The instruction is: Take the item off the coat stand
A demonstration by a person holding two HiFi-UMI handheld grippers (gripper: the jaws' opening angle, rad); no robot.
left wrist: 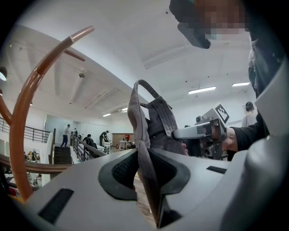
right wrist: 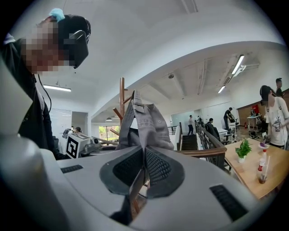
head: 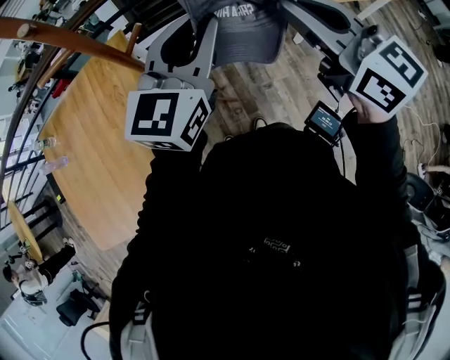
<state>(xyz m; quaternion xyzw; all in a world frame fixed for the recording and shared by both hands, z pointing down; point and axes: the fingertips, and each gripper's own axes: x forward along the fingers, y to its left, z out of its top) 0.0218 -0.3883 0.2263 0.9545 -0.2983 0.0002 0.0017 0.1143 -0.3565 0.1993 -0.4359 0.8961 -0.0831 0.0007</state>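
Note:
A grey cap (head: pixel 246 31) hangs between my two raised grippers, clear of the coat stand's curved brown arm (head: pixel 70 39). My left gripper (head: pixel 200 21) is shut on the cap's brim; in the left gripper view the brim (left wrist: pixel 144 180) stands edge-on between the pads, with the cap (left wrist: pixel 156 122) above them. My right gripper (head: pixel 288 10) is shut on the cap's other side. The right gripper view shows the cap's fabric (right wrist: pixel 144 122) pinched in the jaws, with the stand's post (right wrist: pixel 122 97) behind. Each gripper sees the other: the right gripper (left wrist: pixel 207 131), the left gripper's cube (right wrist: pixel 76 146).
A long wooden table (head: pixel 91 155) with bottles (head: pixel 53 165) stands below at the left, beside a railing. In the right gripper view a table (right wrist: pixel 271 178) carries a plant (right wrist: pixel 244 149) and a bottle (right wrist: pixel 263 164), with a person (right wrist: pixel 275 117) beside it. Stairs and several people are farther off.

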